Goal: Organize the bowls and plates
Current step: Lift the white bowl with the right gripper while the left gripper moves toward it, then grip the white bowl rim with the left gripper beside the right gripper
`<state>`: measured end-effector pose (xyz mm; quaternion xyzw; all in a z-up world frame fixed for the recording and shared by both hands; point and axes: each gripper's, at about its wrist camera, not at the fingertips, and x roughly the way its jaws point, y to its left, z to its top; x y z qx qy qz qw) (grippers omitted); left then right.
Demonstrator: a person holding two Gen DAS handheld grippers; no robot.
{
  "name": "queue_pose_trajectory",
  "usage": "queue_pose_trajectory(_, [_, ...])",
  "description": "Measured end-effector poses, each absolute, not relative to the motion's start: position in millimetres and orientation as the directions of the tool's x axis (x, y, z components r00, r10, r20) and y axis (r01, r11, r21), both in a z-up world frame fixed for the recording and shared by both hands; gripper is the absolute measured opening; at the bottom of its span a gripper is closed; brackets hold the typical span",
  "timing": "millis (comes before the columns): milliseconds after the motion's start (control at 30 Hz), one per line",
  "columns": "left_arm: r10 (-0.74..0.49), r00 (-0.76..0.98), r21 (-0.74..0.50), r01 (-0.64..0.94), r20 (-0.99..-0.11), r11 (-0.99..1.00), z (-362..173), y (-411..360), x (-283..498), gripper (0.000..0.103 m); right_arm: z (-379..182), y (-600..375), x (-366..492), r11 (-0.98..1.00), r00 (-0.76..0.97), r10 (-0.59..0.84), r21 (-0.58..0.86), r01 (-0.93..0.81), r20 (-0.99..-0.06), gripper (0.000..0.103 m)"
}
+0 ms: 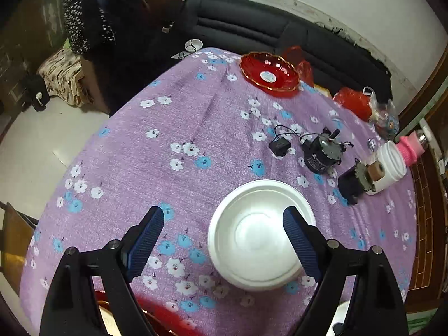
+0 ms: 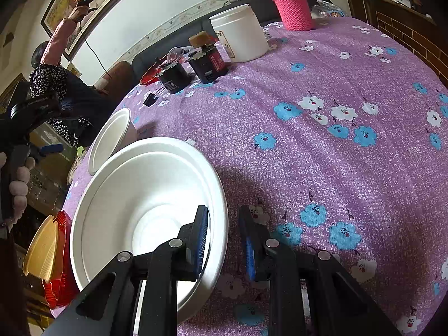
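A white foam bowl [image 1: 259,235] sits on the purple flowered tablecloth [image 1: 182,128]. My left gripper [image 1: 224,218] is open and hovers above it, right finger over the bowl's right side. A red glass plate [image 1: 268,74] lies at the far edge. In the right wrist view a larger white bowl [image 2: 145,207] fills the lower left; my right gripper [image 2: 224,224] straddles its near rim, one finger inside, one outside, jaws narrowly apart with a gap beside the rim. The smaller white bowl [image 2: 110,140] stands behind it. A yellow plate [image 2: 42,249] on a red plate [image 2: 60,263] shows at the left edge.
Two small electric motors [image 1: 322,154] with wires, a white tub [image 1: 390,165], a pink knitted bottle sleeve [image 2: 294,8] and red bags [image 1: 354,102] occupy the table's far right. A dark sofa [image 1: 266,28] and a seated person [image 2: 56,84] are behind the table.
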<state>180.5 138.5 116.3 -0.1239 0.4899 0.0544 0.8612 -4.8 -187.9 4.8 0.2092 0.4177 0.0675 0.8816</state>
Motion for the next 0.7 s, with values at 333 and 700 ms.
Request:
queue_pose_trajectory(333, [-0.208,0.487,-0.203,0.064,-0.849,0.977,104,58,118,0.086,4,-190,-3,0.896,0.641,0.305,0.441,0.058,-0.704,0.025])
queue_pose_trajectory(700, [-0.170,0.373,-0.136,0.115,-0.912,0.984,30,-2,84,0.086,5,-190,-5,0.888,0.637,0.317,0.456,0.062,-0.703,0.031])
